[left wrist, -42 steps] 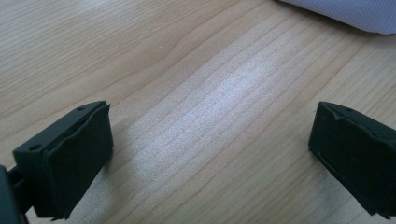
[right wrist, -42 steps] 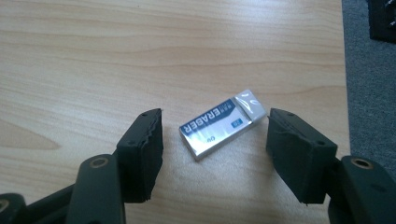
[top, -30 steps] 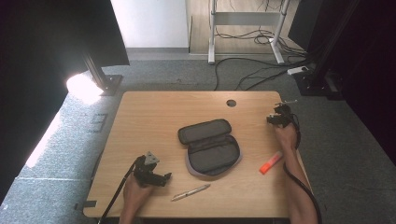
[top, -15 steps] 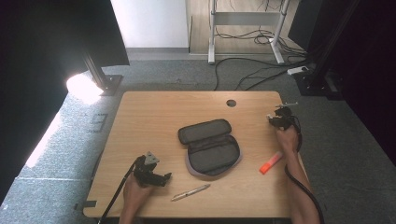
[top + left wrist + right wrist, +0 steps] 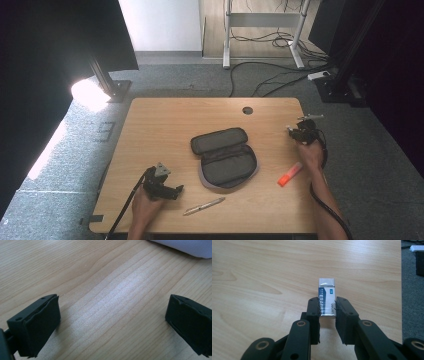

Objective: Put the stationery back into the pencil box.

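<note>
A white eraser (image 5: 326, 290) with a blue printed sleeve sits between the pads of my right gripper (image 5: 327, 303), just above the wooden table (image 5: 262, 277). The jaws have just been closing and now press on the eraser's sides. In the high view my right gripper (image 5: 299, 132) is near the table's right edge. An open dark grey pencil case (image 5: 225, 157) lies in the middle of the table. My left gripper (image 5: 176, 190) rests at the front left, and its jaws (image 5: 113, 308) stand wide open over bare wood.
An orange highlighter (image 5: 290, 175) lies near my right forearm. A silver pen (image 5: 204, 205) lies by the front edge, right of my left gripper. A cable hole (image 5: 247, 110) sits at the back of the table. The case's pale edge (image 5: 185, 246) lies beyond the left jaws.
My right gripper has shifted slightly toward the near side of the table. The left hand has stayed where it was.
</note>
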Demonstrator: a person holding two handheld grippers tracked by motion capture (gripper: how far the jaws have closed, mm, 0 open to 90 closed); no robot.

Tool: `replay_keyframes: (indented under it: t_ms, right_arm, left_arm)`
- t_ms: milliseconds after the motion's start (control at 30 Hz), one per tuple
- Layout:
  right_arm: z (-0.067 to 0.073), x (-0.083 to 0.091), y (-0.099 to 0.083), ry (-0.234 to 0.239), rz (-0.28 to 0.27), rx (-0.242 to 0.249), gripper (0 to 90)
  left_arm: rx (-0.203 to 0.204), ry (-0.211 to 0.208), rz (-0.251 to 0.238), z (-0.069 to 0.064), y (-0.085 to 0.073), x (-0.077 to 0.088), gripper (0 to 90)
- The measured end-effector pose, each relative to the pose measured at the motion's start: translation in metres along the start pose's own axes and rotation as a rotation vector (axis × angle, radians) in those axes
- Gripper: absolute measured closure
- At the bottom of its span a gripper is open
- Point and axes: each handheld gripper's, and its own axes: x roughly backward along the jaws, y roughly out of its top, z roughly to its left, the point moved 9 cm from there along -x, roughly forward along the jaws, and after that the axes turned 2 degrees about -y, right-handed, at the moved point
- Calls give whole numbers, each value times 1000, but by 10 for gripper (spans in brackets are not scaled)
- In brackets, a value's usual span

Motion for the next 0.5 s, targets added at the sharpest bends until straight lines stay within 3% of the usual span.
replay_keyframes:
  t_ms: [500]
  right_arm:
    - [19, 32, -7, 58, -45, 24, 723]
  left_arm:
    - [0, 0, 0, 0, 0, 0, 0]
